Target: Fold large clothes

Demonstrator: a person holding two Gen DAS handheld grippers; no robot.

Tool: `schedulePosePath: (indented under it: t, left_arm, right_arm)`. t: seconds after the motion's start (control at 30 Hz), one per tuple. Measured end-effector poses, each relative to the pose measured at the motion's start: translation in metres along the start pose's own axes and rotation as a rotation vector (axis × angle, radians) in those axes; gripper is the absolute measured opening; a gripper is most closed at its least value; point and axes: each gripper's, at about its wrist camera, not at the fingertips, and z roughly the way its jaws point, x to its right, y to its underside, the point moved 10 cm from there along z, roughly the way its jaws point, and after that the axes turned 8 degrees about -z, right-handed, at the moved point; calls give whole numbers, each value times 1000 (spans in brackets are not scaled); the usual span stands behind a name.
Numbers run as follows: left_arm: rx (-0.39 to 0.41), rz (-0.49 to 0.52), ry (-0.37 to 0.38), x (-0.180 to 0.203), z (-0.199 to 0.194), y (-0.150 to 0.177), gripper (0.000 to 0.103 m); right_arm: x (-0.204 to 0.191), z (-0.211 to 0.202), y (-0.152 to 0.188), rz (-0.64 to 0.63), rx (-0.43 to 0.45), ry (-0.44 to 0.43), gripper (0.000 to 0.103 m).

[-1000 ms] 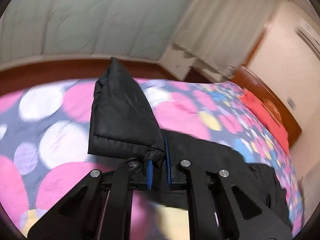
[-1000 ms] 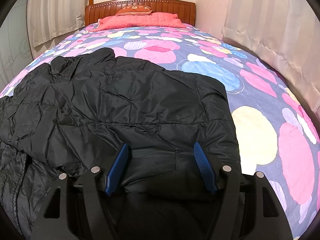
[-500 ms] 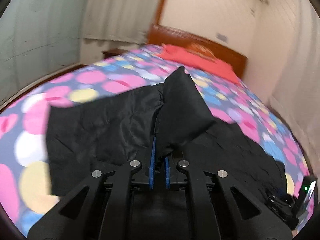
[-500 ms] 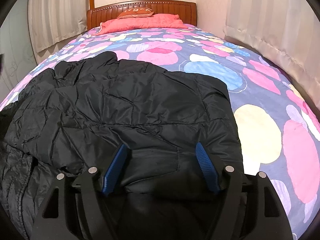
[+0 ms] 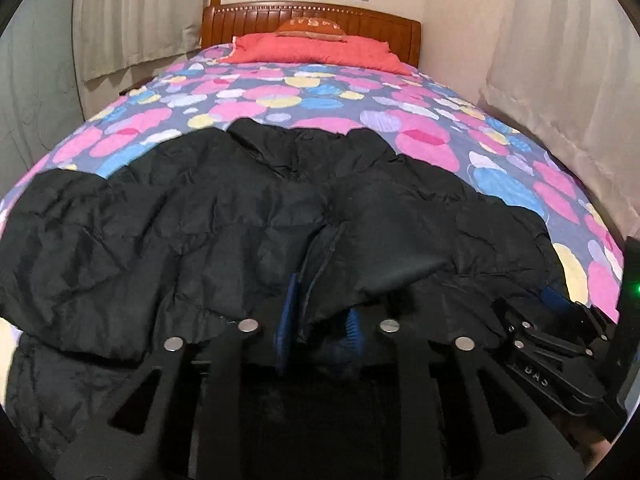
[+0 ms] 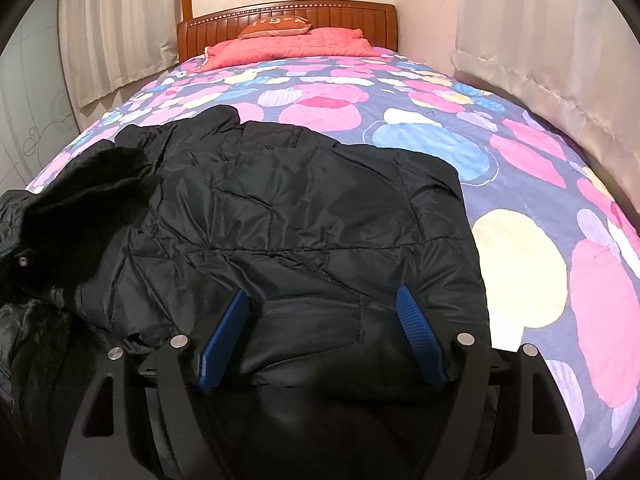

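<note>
A large black quilted jacket [image 5: 224, 220] lies spread across the near half of the bed; it also shows in the right wrist view [image 6: 304, 216]. My left gripper [image 5: 320, 316] has its blue pads slightly parted around a fold of the jacket's sleeve [image 5: 384, 240], which drapes over the right pad onto the jacket body. My right gripper [image 6: 320, 328] is open wide, its blue fingers [image 6: 222, 336] resting on the jacket's near right part. It also shows at the right edge of the left wrist view [image 5: 560, 320].
The bed has a colourful dotted cover [image 6: 520, 248], a red quilt and pillow [image 5: 316, 46] and a wooden headboard [image 6: 288, 16] at the far end. Curtains [image 6: 540, 40] hang along both sides. The bed's right edge is near the right curtain.
My left gripper swung the sleeve from the bed's left side across onto the jacket body and now faces the headboard. Its pads have parted slightly. The right gripper stayed open in place.
</note>
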Motion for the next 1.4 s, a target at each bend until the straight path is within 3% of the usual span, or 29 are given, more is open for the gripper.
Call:
schedulePosePath:
  t: [0.03, 0.1, 0.27, 0.4, 0.53, 0.67, 0.7, 0.77, 0.8, 0.83, 0.9, 1.1, 1.23, 1.3, 1.4]
  left_arm:
    - [0, -3, 10, -1, -6, 0, 52]
    - [10, -25, 27, -7, -20, 3, 59]
    - [6, -55, 48, -29, -48, 9, 63]
    - [31, -77, 19, -61, -68, 7, 63]
    - [86, -79, -59, -104, -84, 0, 64]
    - [92, -110, -104, -140, -89, -1, 64]
    - [91, -118, -111, -147, -90, -1, 64]
    - [89, -128, -124, -160, -91, 0, 64]
    - [90, -131, -129, -165, -91, 0, 64]
    - [90, -137, -133, -172, -92, -1, 64]
    - [94, -151, -132, -181, -94, -2, 64]
    - [109, -178, -138, -201, -95, -7, 64]
    - [88, -185, -139, -200, -85, -9, 64]
    - [79, -170, -138, -195, -77, -11, 64]
    - [58, -139, -139, -188, -65, -13, 64]
  right_arm:
    - [0, -2, 0, 3, -2, -1, 76]
    - [-1, -5, -1, 22, -8, -11, 76]
    - [-23, -34, -15, 39, 26, -69, 76]
    - [-54, -47, -35, 34, 52, -147, 76]
    - [-95, -33, -48, 22, 24, -212, 76]
    - [-138, -6, -57, 0, -19, -254, 75]
    - [-147, 0, -57, -12, -33, -265, 73]
    - [-164, 9, -53, -36, -72, -302, 36]
    - [-169, 10, -53, -37, -78, -309, 34]
    - [-170, 5, -55, -45, -62, -307, 23]
    - [-167, -5, -61, -62, -31, -305, 16]
    - [-95, -31, -77, -45, 72, -139, 14]
    - [-42, -16, -64, -4, 18, -77, 14]
    - [-31, -3, -50, 17, -30, -98, 14]
    - [-30, 12, -36, 15, -87, -125, 23]
